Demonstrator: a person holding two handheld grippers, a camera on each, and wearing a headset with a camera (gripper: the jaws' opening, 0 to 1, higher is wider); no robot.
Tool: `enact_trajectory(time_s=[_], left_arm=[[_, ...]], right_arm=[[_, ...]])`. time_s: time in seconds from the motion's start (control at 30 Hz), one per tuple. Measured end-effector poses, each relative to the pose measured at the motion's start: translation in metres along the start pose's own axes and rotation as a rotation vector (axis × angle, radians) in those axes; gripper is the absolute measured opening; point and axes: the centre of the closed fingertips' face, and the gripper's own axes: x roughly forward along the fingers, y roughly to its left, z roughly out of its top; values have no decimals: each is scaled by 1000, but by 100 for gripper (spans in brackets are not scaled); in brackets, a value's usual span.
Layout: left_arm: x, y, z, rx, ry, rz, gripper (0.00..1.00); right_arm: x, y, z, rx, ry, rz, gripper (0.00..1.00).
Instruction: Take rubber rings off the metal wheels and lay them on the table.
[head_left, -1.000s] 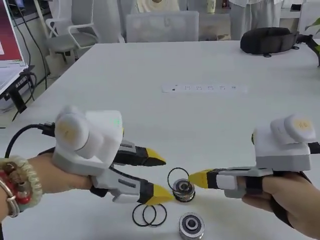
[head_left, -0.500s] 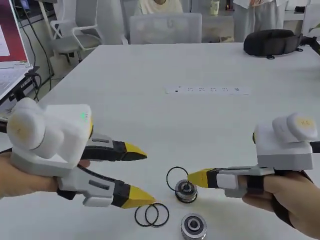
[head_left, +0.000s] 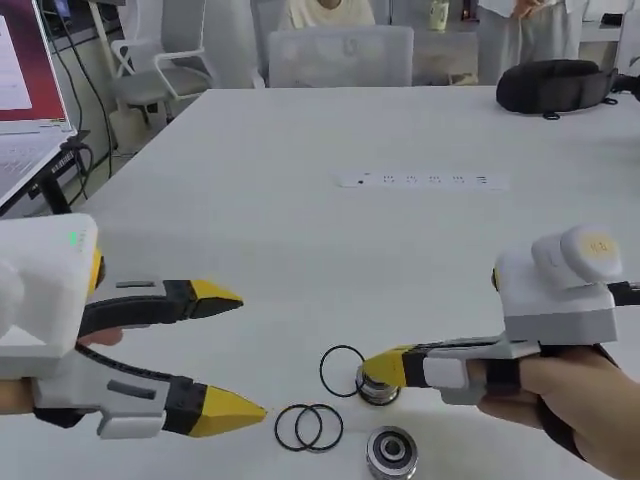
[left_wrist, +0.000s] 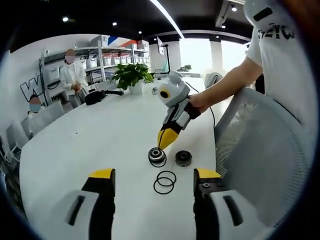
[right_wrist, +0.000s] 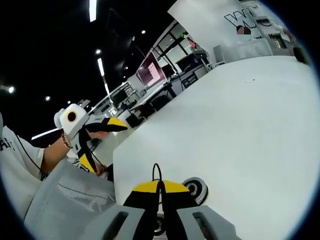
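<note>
My right gripper (head_left: 372, 368) is shut, its yellow tips pressed together against a metal wheel (head_left: 379, 392). A thin black rubber ring (head_left: 342, 370) stands out from the tips; in the right gripper view this ring (right_wrist: 156, 172) rises from between the shut jaws (right_wrist: 160, 187). A second wheel (head_left: 392, 452) lies closer to me. Two loose overlapping rings (head_left: 308, 427) lie flat on the white table (head_left: 300, 220). My left gripper (head_left: 236, 355) hangs open to the left of the rings, holding nothing. From the left gripper view (left_wrist: 154, 175) I see both wheels (left_wrist: 157, 156) and the loose rings (left_wrist: 165, 182) ahead.
A white power strip (head_left: 422, 181) lies mid-table. A black bag (head_left: 553, 84) rests at the far right corner. Chairs (head_left: 340, 55) stand beyond the far edge, and a laptop (head_left: 25, 110) sits off to the left. Wide bare tabletop stretches beyond the wheels.
My left gripper has drawn back to the left, away from the wheels, still open. The right gripper stays shut at the wheel with the ring. The head camera shifted slightly.
</note>
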Motion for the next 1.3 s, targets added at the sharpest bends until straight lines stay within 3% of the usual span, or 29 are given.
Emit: enact_trajectory(time_s=[0.63, 1.03, 1.3], left_arm=[[-19, -15, -35, -165, -43, 103, 82], [-20, -23, -48, -231, -47, 114, 95], [-21, -25, -51, -255, -55, 128, 98]], right_arm=[[18, 25, -20, -39, 94, 65, 0], [26, 31, -35, -47, 160, 69, 0], [29, 31, -43, -78, 195, 57, 0]])
